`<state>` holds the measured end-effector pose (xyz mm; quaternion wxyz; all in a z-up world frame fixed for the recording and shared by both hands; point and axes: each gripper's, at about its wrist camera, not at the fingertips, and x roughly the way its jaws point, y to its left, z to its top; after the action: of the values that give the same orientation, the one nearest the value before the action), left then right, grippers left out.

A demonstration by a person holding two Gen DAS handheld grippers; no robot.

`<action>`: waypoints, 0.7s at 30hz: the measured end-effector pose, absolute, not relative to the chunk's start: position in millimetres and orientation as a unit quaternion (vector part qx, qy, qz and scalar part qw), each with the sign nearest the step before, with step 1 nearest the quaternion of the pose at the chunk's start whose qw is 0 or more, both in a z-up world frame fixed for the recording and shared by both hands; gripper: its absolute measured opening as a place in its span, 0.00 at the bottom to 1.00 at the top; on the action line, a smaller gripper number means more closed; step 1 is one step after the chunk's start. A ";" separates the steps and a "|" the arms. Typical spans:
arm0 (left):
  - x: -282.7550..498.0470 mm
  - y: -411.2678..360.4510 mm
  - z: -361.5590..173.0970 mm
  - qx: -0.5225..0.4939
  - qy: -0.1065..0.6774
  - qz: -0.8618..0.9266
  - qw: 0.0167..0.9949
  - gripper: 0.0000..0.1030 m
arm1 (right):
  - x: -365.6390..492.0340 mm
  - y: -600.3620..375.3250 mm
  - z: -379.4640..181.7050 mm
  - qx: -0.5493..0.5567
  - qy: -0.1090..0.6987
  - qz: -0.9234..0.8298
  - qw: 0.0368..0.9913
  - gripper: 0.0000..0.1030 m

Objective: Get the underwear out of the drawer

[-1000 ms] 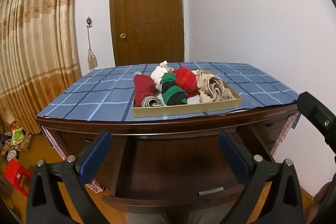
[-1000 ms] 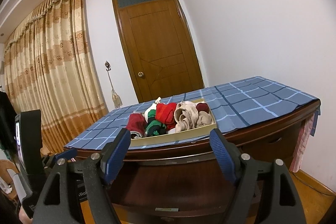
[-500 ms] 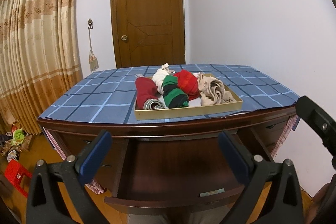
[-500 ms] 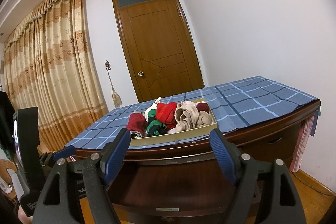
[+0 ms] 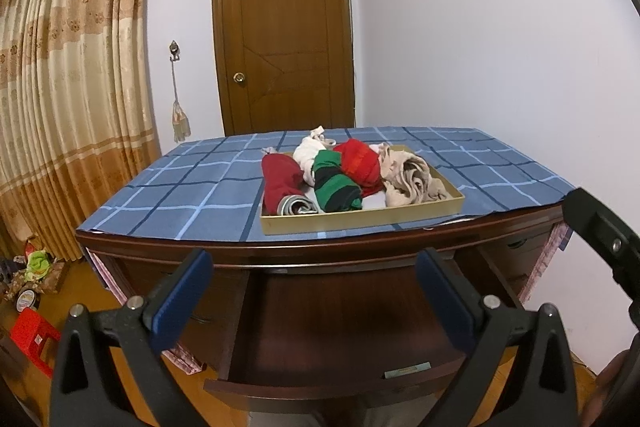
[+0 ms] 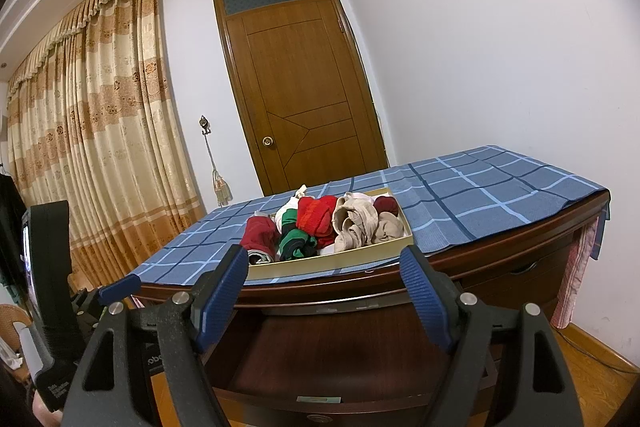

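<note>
A shallow tan tray sits on the blue checked tablecloth, near the desk's front edge. It holds several rolled pieces of underwear in dark red, green-and-black stripes, red, white and beige. Below it the desk's middle drawer is pulled out, and its dark wood inside shows no cloth. My left gripper hangs open in front of the drawer, with nothing between its blue pads. My right gripper is open too, level with the desk's edge, and its black body shows at the right of the left wrist view.
Side drawers flank the open one. A white wall runs along the desk's right side, and a brown door stands behind it. Curtains hang at the left. A red stool and clutter lie on the floor at lower left.
</note>
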<state>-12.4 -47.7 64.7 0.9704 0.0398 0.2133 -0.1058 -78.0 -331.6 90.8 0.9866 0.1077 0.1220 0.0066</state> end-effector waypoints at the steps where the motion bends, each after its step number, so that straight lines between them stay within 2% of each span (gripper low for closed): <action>1: -12.5 -47.5 64.6 0.040 0.213 -0.105 0.971 0.99 | -78.0 -331.6 90.7 0.107 0.122 0.007 0.987 0.78; 21: -11.4 -44.4 67.6 0.035 0.206 -0.099 0.973 1.00 | -78.5 -333.3 90.9 0.109 0.122 0.003 0.986 0.78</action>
<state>-11.4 -44.4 67.6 0.9728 0.0351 0.2062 -0.0995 -78.5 -333.3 90.9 0.9865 0.1091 0.1223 0.0025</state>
